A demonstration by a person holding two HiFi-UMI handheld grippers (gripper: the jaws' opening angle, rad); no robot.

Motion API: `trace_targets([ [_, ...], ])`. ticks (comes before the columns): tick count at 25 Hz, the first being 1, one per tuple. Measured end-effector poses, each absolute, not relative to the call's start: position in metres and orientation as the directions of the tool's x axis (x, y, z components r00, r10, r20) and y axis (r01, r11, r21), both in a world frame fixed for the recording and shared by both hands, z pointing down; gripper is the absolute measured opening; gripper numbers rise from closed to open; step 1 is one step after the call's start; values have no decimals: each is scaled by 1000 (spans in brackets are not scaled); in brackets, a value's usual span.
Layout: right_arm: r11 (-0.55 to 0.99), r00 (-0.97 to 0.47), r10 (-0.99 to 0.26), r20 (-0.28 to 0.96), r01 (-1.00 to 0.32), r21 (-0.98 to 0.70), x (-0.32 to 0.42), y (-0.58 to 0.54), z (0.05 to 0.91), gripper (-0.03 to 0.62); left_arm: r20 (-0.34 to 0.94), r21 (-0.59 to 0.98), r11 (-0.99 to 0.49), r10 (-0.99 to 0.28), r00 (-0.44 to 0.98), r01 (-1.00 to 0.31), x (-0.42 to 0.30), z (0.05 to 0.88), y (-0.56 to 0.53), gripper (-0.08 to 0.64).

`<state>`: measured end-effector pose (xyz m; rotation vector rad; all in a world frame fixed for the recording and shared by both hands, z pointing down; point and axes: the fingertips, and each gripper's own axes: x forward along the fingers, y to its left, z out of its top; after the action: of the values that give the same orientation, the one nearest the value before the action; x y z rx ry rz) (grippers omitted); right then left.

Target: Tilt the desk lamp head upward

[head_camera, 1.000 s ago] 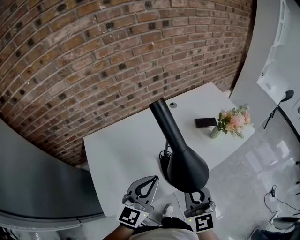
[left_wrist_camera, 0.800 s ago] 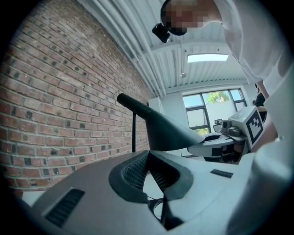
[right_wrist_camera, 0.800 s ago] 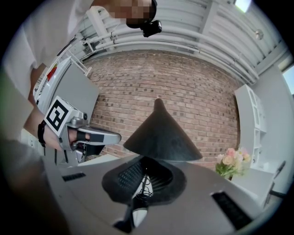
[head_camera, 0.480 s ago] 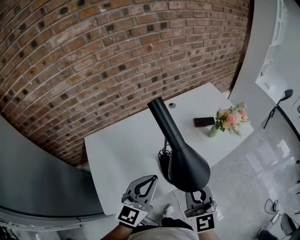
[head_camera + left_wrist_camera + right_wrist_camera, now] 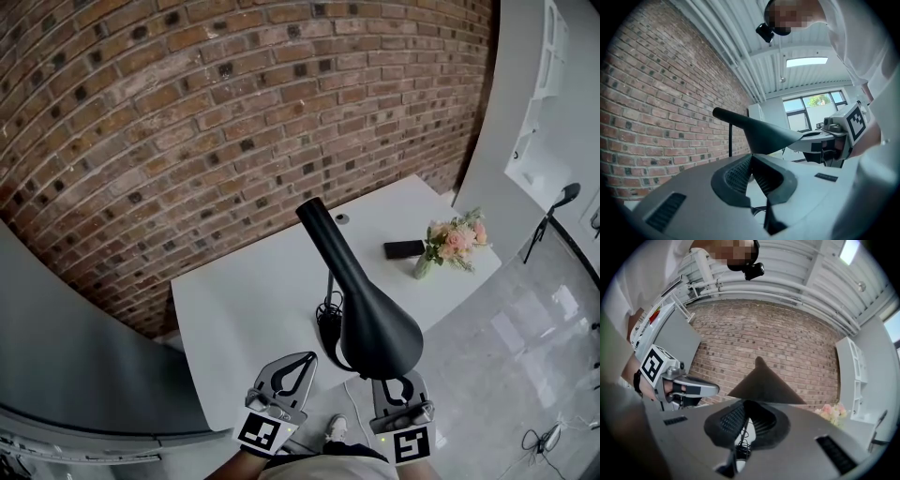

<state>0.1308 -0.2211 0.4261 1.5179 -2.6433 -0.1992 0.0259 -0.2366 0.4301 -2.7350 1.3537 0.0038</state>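
The black desk lamp stands on the white table [image 5: 244, 291], its cone-shaped head [image 5: 375, 333] flaring toward me and its neck rising to the far end [image 5: 314, 214]. My left gripper [image 5: 309, 358] hangs shut and empty just left of the head's wide rim. My right gripper [image 5: 396, 382] is also shut, its tips tucked right under that rim. Whether it touches the rim I cannot tell. From the left gripper view the lamp head [image 5: 759, 133] sits just beyond the shut jaws. The right gripper view shows the lamp head [image 5: 764, 385] close above the jaws.
A small vase of pink flowers [image 5: 450, 244] and a black phone [image 5: 403, 249] lie at the table's right end. A black cable [image 5: 330, 314] coils by the lamp base. A brick wall [image 5: 187, 112] runs behind the table, with glossy floor [image 5: 525, 337] to the right.
The head view has drifted slightly, so the table and flowers sit a little higher. Both grippers stay shut in the same place beneath the lamp head.
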Motion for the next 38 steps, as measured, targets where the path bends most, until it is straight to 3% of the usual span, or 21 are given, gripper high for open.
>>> trace_targets([
  [38,458,-471,-882,-23,-868,190,136,-214,387,12,-81,-100,-614,-779,621,-783,26,413,-217,8],
])
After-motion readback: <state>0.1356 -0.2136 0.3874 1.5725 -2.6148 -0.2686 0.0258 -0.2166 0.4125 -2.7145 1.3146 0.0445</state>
